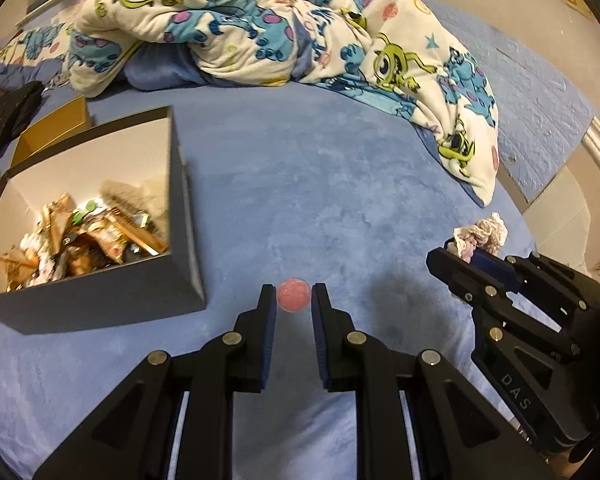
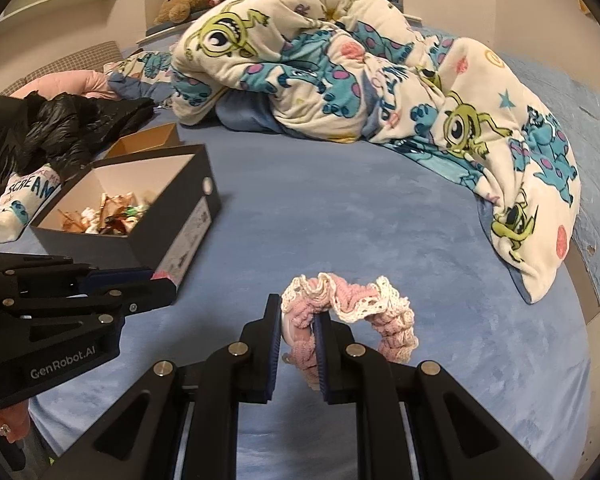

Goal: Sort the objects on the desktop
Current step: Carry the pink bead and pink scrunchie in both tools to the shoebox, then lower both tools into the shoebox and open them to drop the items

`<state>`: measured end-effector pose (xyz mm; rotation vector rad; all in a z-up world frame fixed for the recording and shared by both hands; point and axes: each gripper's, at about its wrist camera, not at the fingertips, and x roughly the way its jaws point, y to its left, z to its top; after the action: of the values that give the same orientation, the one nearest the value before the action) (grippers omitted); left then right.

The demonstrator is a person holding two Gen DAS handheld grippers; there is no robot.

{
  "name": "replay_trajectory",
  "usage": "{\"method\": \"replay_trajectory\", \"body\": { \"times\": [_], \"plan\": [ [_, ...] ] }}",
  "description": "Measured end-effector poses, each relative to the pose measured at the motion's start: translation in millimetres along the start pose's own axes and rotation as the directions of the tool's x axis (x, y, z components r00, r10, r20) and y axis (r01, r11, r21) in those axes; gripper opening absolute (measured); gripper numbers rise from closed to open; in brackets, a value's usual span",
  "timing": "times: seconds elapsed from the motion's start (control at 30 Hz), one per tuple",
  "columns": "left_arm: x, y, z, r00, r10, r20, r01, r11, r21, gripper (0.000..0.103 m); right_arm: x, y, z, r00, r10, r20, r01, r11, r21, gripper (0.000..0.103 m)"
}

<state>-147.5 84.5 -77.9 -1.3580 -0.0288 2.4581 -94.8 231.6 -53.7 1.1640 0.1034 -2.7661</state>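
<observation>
Each black plastic left gripper [image 1: 293,300] and right gripper [image 2: 298,312] is fitted with blue-padded jaws, silver pivot screws and white lettering.

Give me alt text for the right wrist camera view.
The right gripper pinches a pink and cream scrunchie above a blue bedsheet. At left, the left gripper is near an open shoebox of wrappers.

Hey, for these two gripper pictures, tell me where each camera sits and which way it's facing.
Left wrist view: on the left gripper, looking down along its fingers at the blue bedspread; it grips a pink ball; the right gripper shows at right.
Right wrist view: on the right gripper, facing the same way, shut on a pink scrunchie; the left gripper and a bit of hand show at left.
Shared: the open box, cartoon blanket, bedspread.
</observation>
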Motion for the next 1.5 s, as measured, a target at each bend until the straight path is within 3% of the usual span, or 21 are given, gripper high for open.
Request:
{"method": "replay_trajectory", "body": {
  "times": [0.27, 0.67, 1.13, 1.5],
  "plan": [
    [-27, 41, -11, 0.999, 0.051, 0.005, -0.051, 0.998, -0.034, 0.018, -17, 42, 13, 0.999, 0.032, 0.019, -0.031, 0.999, -0.042, 0.015],
    [-59, 149, -6, 0.99, 0.143, 0.017, -0.139, 0.98, -0.145, 0.018, -7, 124, 57, 0.991, 0.118, 0.054, -0.111, 0.986, -0.128, 0.015],
    [-31, 235, 27, 0.981, 0.196, -0.013, -0.195, 0.96, -0.2, 0.018, 56, 208, 103, 0.982, 0.188, 0.035, -0.18, 0.971, -0.158, 0.015],
    [3, 259, 35, 0.976, 0.212, -0.052, -0.218, 0.953, -0.21, 0.019, 105, 222, 108, 0.982, 0.186, -0.033, -0.188, 0.973, -0.131, 0.015]
  ]
}}
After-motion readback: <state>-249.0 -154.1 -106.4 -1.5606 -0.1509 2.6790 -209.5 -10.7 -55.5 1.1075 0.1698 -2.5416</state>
